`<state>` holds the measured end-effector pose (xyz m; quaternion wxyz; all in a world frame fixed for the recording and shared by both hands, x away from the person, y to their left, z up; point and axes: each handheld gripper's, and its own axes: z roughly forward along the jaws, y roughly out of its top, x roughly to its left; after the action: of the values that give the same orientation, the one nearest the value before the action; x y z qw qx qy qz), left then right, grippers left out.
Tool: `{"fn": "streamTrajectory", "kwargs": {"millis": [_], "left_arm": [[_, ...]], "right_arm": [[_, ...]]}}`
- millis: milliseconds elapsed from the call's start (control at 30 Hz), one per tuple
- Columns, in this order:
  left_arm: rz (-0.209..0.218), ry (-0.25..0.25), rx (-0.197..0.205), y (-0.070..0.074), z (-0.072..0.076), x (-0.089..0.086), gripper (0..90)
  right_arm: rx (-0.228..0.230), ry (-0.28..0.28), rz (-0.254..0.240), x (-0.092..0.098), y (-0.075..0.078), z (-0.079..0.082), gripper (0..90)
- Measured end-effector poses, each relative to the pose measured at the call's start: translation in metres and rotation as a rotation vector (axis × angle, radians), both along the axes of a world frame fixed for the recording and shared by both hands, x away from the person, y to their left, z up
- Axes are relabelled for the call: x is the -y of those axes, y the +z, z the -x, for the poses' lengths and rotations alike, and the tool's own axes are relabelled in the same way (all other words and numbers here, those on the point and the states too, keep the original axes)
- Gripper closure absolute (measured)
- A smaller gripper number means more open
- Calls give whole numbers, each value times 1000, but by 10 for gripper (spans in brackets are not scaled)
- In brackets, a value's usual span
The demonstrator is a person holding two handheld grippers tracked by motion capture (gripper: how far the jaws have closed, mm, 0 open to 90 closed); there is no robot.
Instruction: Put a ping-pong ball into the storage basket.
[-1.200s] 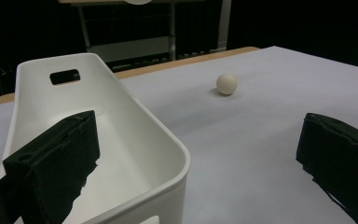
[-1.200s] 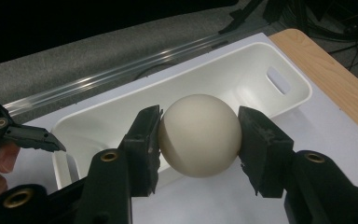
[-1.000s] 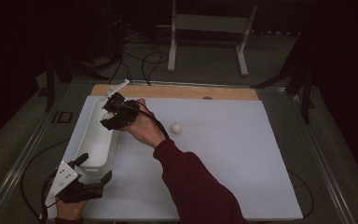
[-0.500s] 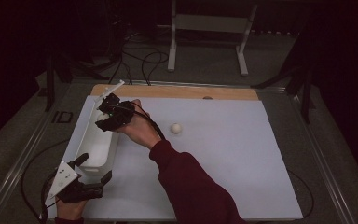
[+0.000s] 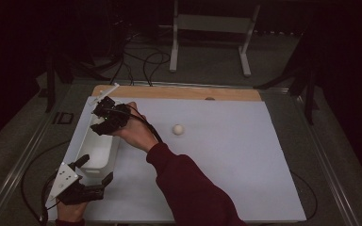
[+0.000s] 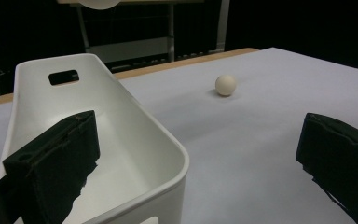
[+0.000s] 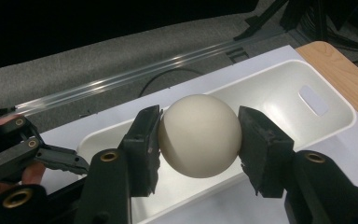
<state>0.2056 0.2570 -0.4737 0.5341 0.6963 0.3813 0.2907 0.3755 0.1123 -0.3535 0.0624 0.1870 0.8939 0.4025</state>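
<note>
The right gripper [image 7: 199, 140] squeezes a cream ball [image 7: 199, 135] above the white bin [image 7: 279, 88]. I think it must let go next. The left gripper [image 6: 191, 172], jaws wide apart, straddles the bin's near rim; another ball [image 6: 226, 85] sits at two o'clock.

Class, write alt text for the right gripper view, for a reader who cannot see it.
A hand-held gripper clamps a cream ball between its two black jaws, above a white tub that sits on a white sheet. The other hand-held gripper shows at the lower left.
</note>
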Motion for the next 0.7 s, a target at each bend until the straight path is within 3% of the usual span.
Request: {"fn": "streamTrajectory", "kwargs": {"millis": [600,633,700], "left_arm": [[2,-1,1,0,0,1,0],[3,0,1,0,0,1,0],[4,0,1,0,0,1,0]], "right_arm": [[-12,24,-5,-8,0,6,498],[-18,26,-5,-8,-1,6,488],[-56,38,-23,-9,-1,6,300]]}}
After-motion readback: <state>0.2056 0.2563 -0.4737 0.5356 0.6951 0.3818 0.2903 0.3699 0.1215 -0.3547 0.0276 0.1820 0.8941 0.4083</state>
